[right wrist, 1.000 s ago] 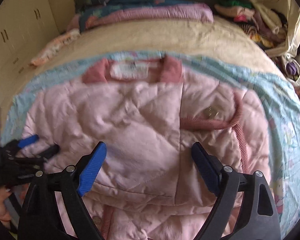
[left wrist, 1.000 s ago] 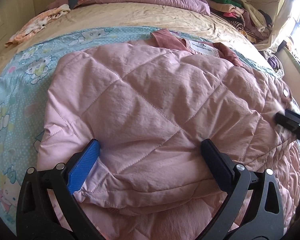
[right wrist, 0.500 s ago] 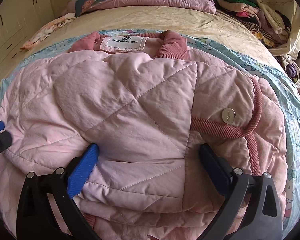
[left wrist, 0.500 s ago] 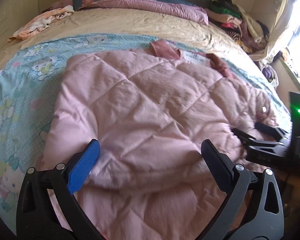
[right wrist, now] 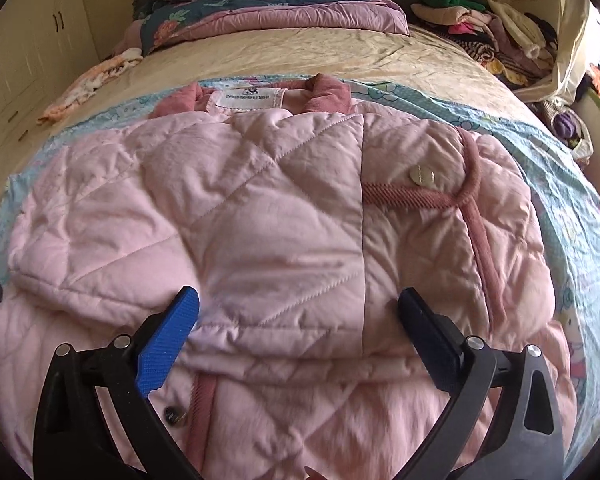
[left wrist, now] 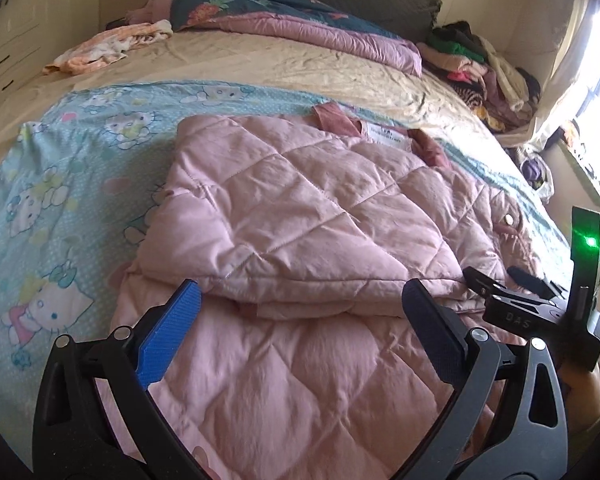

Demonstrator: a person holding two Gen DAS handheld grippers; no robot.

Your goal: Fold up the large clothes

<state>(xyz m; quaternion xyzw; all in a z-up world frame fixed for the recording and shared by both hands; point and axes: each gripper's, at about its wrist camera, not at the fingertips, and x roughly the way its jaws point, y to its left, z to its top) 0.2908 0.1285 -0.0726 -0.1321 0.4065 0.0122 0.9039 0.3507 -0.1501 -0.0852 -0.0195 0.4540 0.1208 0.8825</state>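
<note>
Lying on bed: a pink quilted jacket was spread across the cartoon-print sheet, collar end toward the pillows, with both side panels folded inward over the body.
Left gripper: it was held low above the jacket's lower half, pointing along the garment; its jaws were spread wide and nothing was grasped between them.
Right gripper: it was held level over the folded front, fingers forward; its jaws were likewise parted and released, with quilted fabric seen between but not pinched.
Right gripper, as seen from the left wrist: it was shown beside the jacket's right edge, a green light lit on its body.
Folded panel edge: it was seen just ahead of the left gripper's tips.
Collar: darker pink ribbing was shown framing a white label.
Snap button: it was seen beside the corded trim.
Bed surroundings: a beige sheet, a folded purple quilt and a heap of clothes were visible beyond the jacket.
</note>
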